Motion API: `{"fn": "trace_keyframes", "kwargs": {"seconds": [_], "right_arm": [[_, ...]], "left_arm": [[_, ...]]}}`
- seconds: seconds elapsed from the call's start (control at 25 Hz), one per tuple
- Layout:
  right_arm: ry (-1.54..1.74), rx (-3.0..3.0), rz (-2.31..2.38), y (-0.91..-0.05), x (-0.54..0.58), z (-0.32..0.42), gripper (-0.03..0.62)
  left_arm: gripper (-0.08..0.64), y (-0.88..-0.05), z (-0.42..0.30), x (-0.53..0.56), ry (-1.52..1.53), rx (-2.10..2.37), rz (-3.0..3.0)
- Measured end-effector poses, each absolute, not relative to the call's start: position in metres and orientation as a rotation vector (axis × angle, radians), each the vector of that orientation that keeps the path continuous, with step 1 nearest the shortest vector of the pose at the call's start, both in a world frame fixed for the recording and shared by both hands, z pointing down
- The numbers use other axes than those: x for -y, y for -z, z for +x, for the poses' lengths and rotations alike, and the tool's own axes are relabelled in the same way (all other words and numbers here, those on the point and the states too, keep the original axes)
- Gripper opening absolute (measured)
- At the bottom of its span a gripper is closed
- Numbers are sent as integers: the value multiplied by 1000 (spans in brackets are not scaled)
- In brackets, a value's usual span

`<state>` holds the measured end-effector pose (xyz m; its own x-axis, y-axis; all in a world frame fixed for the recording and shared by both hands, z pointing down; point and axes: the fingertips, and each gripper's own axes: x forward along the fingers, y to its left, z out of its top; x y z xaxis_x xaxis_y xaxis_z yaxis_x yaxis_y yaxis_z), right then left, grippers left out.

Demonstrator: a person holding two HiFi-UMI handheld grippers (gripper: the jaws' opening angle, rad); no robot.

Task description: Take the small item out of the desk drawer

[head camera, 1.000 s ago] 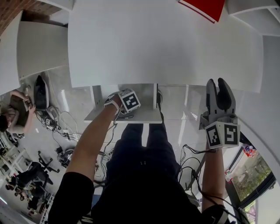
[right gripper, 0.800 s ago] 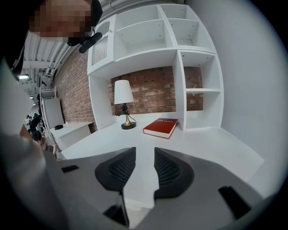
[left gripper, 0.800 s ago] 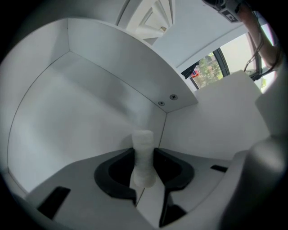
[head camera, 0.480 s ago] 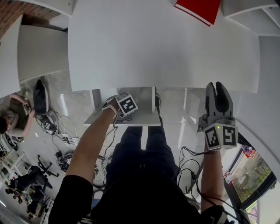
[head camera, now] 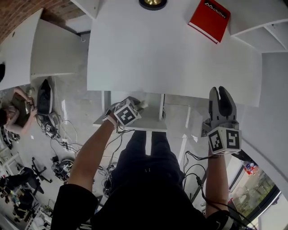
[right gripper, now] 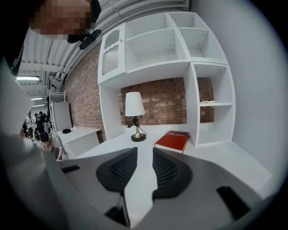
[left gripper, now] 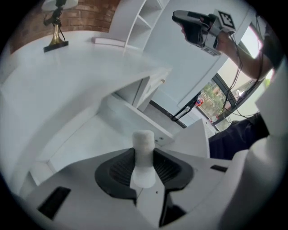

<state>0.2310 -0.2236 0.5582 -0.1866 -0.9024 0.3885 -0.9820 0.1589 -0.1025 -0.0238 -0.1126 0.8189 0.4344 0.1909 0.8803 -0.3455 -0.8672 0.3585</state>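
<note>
A small white cylinder (left gripper: 144, 140) stands upright between the pads of my left gripper (left gripper: 143, 155), which is shut on it. In the head view the left gripper (head camera: 133, 109) is over the open desk drawer (head camera: 135, 124), just below the desk's front edge, with the white cylinder (head camera: 143, 104) showing at its tip. The drawer's white bottom (left gripper: 87, 134) lies beneath the jaws. My right gripper (head camera: 222, 96) hovers at the desk's front right edge. Its jaws (right gripper: 144, 155) are closing with a narrow gap and nothing between them.
The white desk top (head camera: 171, 54) carries a red book (head camera: 209, 19) and a brass lamp base (head camera: 153, 2) at the back. White shelves (right gripper: 198, 81) rise behind the lamp (right gripper: 134, 112). The person's legs are under the drawer, and cables lie on the floor.
The left gripper has closed on the white cylinder and drawn slightly back from the drawer. The right gripper has stayed by the desk edge. The head view has tilted to show more desk.
</note>
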Motion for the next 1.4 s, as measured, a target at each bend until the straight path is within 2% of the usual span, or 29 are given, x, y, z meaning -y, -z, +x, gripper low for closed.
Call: {"fn": "trace_keyframes", "kwargs": {"seconds": [0.4,0.88,1.4], "right_arm": [[-374,2288,1840,-497,235,205,98],[-211,2345,1928,-407,240,192,89],[-161,2256,2017,-380,231,219,85]], "left_arm": [[126,-709,-52,142,-1092,457,2276],[126,-622,-88,231,-955,834,2360],[126,-635,-73,329,-1104,908,2354]]}}
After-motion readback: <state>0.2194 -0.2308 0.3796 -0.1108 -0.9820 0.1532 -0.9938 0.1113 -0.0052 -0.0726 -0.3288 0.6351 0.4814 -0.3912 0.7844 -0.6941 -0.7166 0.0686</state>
